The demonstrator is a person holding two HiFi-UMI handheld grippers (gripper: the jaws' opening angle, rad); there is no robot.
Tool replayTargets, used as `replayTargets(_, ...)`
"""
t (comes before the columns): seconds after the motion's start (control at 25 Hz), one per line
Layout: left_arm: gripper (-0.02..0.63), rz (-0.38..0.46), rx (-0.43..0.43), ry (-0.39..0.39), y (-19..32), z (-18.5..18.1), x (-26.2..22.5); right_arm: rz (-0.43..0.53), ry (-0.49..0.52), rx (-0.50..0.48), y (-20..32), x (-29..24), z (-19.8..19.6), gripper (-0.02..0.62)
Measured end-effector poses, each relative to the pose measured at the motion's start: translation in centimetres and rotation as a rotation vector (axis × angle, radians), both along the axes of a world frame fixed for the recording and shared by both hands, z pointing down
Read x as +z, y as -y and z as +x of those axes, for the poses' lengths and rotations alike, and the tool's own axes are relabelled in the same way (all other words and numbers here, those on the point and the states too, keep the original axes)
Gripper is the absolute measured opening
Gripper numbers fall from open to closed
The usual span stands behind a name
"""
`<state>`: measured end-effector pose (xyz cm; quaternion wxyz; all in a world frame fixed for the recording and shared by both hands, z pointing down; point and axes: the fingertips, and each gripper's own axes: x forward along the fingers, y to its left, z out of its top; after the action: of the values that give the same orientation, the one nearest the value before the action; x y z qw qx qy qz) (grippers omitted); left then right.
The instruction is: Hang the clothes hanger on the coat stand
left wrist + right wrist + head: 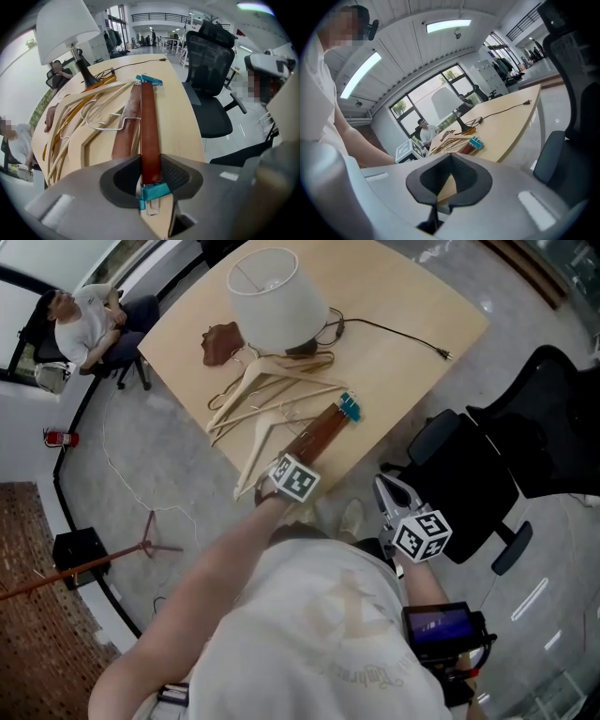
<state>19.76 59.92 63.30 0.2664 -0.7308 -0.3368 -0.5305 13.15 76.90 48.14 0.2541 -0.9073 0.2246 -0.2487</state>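
Observation:
A dark brown hanger (323, 430) with teal clips (350, 408) lies near the front edge of the pale table (412, 296). Beside it is a heap of several light wooden hangers (272, 395). My left gripper (292, 472) points steeply down over its near end. In the left gripper view the brown bar (149, 126) runs between the jaws, both pads lie against it, and a teal clip (154, 191) sits just behind them. My right gripper (386, 489) hangs off the table's right side, shut with nothing in it (449, 161).
A white-shaded lamp (277, 296) stands at the back of the table with its cord (394, 334). A brown pouch (220, 343) lies beside it. A black office chair (487, 474) is at the right. A thin reddish pole on splayed feet (150, 540) is on the floor at left. A person (84, 324) sits far left.

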Motion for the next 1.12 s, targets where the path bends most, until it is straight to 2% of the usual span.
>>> replayTargets(0.16,0.138,0.01,0.003,0.068,-0.1,-0.2,0.6,0.0,0.006,0.011,-0.3,0.2,0.0,0.013)
replayTargets(0.32,0.137,0.014,0.005,0.06,0.0,-0.3,0.6,0.002,0.0,0.011,-0.2,0.0,0.2,0.013)
replayTargets(0.52,0.135,-0.027,0.006,0.047,0.0,-1.1,-0.6,-0.003,-0.012,0.003,-0.6,-0.3,0.6,0.012)
replayTargets(0.64,0.133,-0.066,0.015,0.023,-0.5,-1.4,-2.1,-0.016,-0.016,-0.022,-0.7,-0.3,0.6,0.013)
replayTargets(0.92,0.13,-0.166,-0.039,-0.058,-0.8,-1.3,-6.1,0.005,-0.018,-0.085,0.7,-0.1,0.7,0.012)
replayTargets(1.04,0.129,-0.145,-0.019,-0.12,-1.2,-0.7,-7.4,0.017,-0.015,-0.113,0.4,0.0,1.1,0.012)
replayTargets(1.12,0.127,-0.083,0.038,-0.183,-0.8,-0.5,-8.2,0.02,-0.017,-0.128,0.6,0.0,1.1,0.012)
